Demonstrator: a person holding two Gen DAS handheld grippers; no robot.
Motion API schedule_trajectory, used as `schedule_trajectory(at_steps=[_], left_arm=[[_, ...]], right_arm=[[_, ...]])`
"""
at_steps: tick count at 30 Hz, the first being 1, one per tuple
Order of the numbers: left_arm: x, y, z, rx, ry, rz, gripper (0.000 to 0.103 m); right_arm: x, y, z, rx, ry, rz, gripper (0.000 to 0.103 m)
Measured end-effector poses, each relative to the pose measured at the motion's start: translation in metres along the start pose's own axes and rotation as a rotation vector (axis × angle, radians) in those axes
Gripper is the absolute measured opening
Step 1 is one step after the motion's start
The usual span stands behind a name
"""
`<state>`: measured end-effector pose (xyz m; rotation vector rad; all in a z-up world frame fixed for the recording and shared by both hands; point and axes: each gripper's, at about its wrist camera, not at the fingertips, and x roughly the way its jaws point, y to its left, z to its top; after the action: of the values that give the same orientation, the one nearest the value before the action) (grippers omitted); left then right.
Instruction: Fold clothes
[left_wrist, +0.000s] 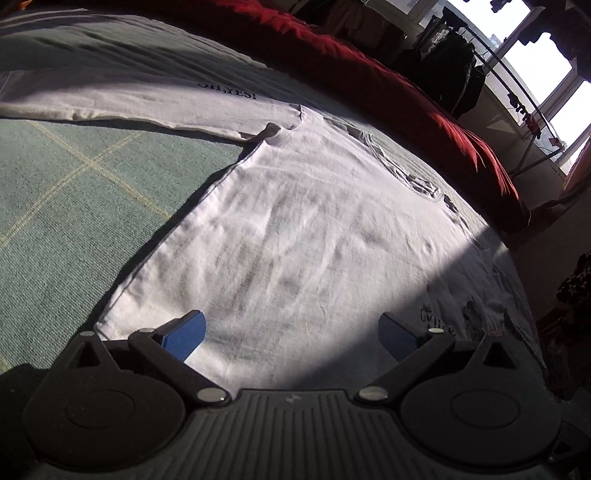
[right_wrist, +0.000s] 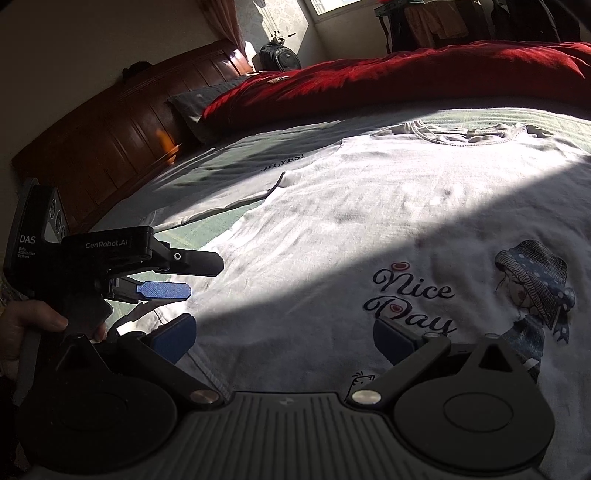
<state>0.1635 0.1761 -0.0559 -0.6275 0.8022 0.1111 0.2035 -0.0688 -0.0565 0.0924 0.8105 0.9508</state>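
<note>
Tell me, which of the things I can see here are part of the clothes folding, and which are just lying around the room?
Part of the job:
white T-shirt, spread flat
left gripper, open over the shirt's hem corner
right gripper, open above the hem

Just lying about:
red blanket
green bedsheet
grey pillow
wooden headboard
clothes rack by the window

Two grippers are seen: the left gripper (right_wrist: 184, 275) and the right gripper (right_wrist: 284, 338). One hand (right_wrist: 22, 332) is visible. One white T-shirt (right_wrist: 369, 229) is counted, on one green sheet (left_wrist: 66, 192), with one red quilt (right_wrist: 388, 81), one pillow (right_wrist: 192, 101), one headboard (right_wrist: 110, 136).
</note>
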Motion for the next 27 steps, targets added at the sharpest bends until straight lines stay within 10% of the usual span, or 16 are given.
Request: schedule_trajectory(at_steps=[11,27], left_arm=[[-0.028,0.017,-0.010,-0.035,0.011,0.012,0.099],[-0.033,0.054,0.065,-0.156,-0.238,-0.005,0.093]], right_arm=[[0.004,0.004,-0.001,-0.010,0.008,-0.001,0.103],[0.020,0.005,0.007,-0.014,0.009,-0.018,0.103]])
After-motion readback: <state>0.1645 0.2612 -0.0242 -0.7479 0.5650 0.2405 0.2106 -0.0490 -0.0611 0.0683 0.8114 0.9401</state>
